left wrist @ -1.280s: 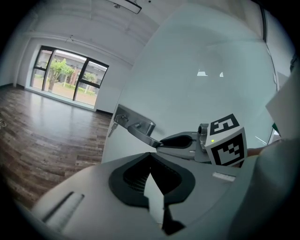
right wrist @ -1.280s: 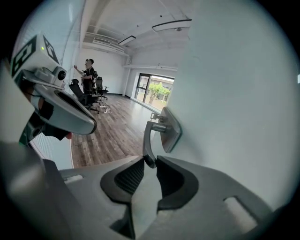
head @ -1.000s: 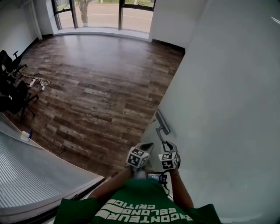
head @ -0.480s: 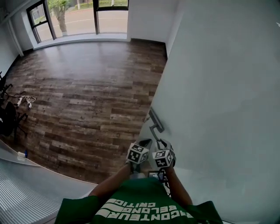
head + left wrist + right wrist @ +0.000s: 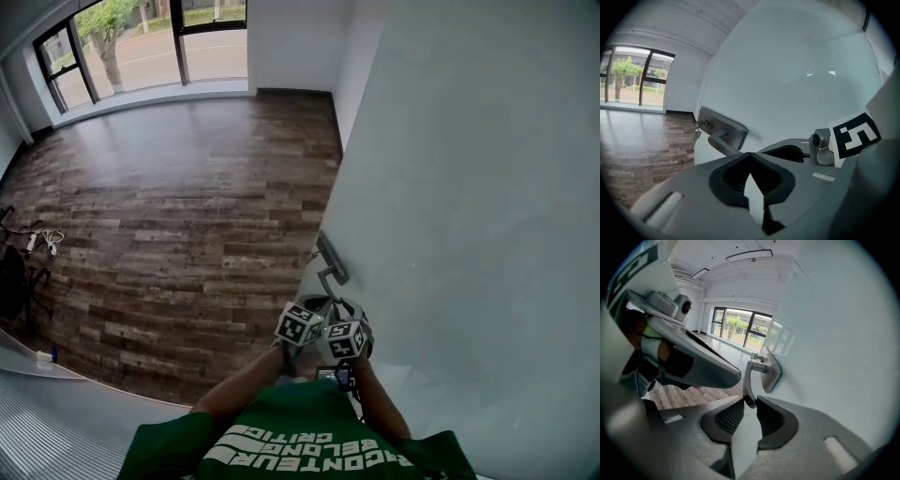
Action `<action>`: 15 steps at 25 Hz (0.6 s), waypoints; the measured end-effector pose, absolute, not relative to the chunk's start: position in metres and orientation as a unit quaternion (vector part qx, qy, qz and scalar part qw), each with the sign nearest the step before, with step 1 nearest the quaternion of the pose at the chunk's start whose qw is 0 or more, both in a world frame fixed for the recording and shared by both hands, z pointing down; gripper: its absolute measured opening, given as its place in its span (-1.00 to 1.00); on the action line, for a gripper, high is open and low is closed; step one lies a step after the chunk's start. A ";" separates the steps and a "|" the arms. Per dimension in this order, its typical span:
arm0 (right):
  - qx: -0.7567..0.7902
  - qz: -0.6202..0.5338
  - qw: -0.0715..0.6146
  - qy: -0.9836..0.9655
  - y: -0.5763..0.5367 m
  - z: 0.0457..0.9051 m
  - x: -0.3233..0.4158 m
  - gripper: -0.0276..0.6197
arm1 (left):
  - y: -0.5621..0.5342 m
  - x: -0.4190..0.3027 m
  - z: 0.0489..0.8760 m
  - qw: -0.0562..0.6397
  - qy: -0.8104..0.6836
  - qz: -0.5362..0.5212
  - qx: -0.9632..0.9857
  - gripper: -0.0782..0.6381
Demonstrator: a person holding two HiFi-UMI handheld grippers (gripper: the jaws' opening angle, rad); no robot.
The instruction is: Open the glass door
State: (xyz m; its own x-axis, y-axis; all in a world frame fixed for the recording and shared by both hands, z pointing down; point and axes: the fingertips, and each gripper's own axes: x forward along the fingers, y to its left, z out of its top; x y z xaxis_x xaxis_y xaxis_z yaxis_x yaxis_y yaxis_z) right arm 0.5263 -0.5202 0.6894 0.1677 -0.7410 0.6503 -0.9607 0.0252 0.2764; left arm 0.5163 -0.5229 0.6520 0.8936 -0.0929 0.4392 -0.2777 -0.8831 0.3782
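Note:
The frosted glass door [image 5: 469,187] fills the right side of the head view. On its near edge sits a metal lever handle [image 5: 330,264] on a long plate. In the right gripper view my right gripper [image 5: 750,401] is shut on the tip of the lever handle [image 5: 749,380], whose end shows between the ribbed pads. My left gripper [image 5: 750,157] is shut and holds nothing; it hovers just short of the lever handle [image 5: 723,137], beside the right gripper. In the head view the left gripper [image 5: 312,305] and right gripper [image 5: 340,305] are close together under the handle.
Keys [image 5: 697,129] hang from the lock by the handle plate. A dark wood floor [image 5: 187,206] stretches to tall windows [image 5: 141,47] at the back. A black chair and cables [image 5: 19,262] stand at far left. A ridged grey surface [image 5: 56,422] lies at lower left.
The view has swung, so the windows and floor have shifted left and the ridged surface has mostly left the frame. Both grippers have stayed at the handle, now closer together.

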 end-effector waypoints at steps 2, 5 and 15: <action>0.685 0.158 0.347 -0.621 -0.521 0.689 0.533 -0.68 | -0.522 0.526 0.655 0.216 -0.089 0.215 0.948 -0.73; 0.692 0.161 0.342 -0.615 -0.522 0.690 0.542 -0.68 | -0.522 0.536 0.659 0.211 -0.078 0.221 0.949 -0.73; 0.711 0.174 0.323 -0.600 -0.524 0.691 0.578 -0.68 | -0.529 0.575 0.669 0.211 -0.059 0.234 0.947 -0.73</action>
State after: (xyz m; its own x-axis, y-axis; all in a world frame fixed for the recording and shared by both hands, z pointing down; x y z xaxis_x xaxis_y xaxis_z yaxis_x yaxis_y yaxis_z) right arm 0.5781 -0.5245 0.6908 0.2196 -0.7413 0.6343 -0.9654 -0.0714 0.2507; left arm 0.5753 -0.5289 0.6689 0.8836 -0.0130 0.4681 -0.2101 -0.9044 0.3714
